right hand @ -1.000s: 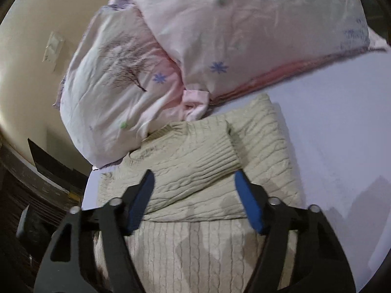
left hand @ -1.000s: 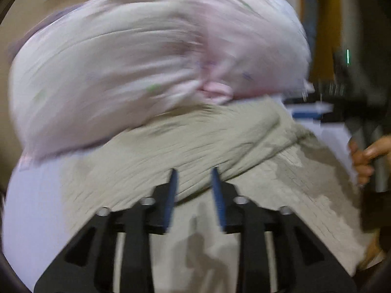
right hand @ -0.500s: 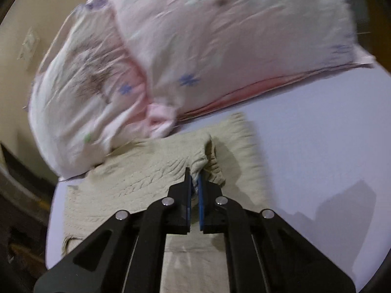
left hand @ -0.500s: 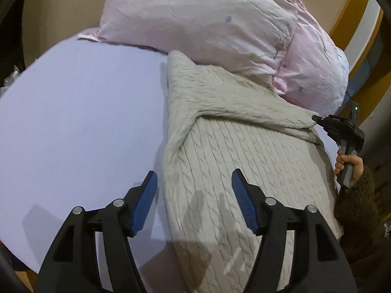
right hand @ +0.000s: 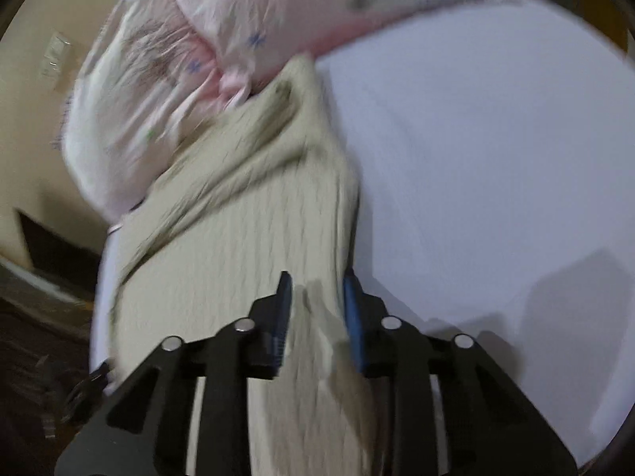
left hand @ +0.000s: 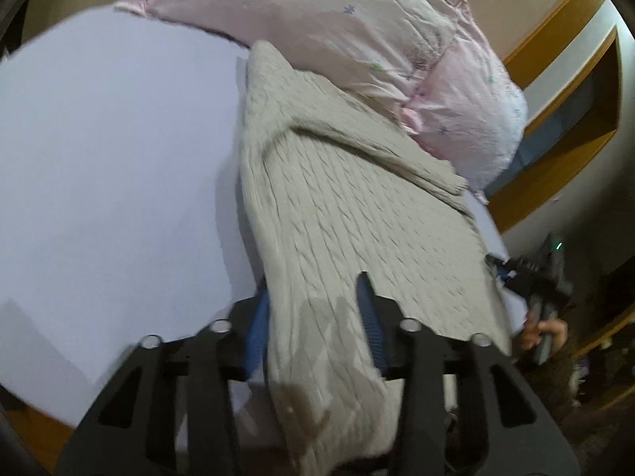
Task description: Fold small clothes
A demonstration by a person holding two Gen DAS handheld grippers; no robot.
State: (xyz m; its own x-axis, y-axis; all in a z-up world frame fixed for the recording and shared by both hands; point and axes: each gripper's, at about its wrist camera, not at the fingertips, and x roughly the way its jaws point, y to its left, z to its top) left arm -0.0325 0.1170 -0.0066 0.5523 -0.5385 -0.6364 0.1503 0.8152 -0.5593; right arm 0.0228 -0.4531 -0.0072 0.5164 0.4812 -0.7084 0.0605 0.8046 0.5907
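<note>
My left gripper (left hand: 313, 309) has its fingers apart around the near edge of the beige knit sweater (left hand: 337, 214) – it lies on the white sheet (left hand: 119, 166), its top against the pink pillows (left hand: 337, 27). My right gripper (right hand: 317, 305) – fingers apart too – straddles the sweater's side edge

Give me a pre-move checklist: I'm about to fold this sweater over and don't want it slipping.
1. Sweater fabric between the left gripper fingers: ok.
2. Sweater edge between the right gripper fingers: ok.
3. Both grips closed firmly on the knit: cannot tell, as the frames are blurred.
4. Sleeve laid across the body: ok.
5. Sweater's far end apart from the pillows: not ok, it lies against them.
</note>
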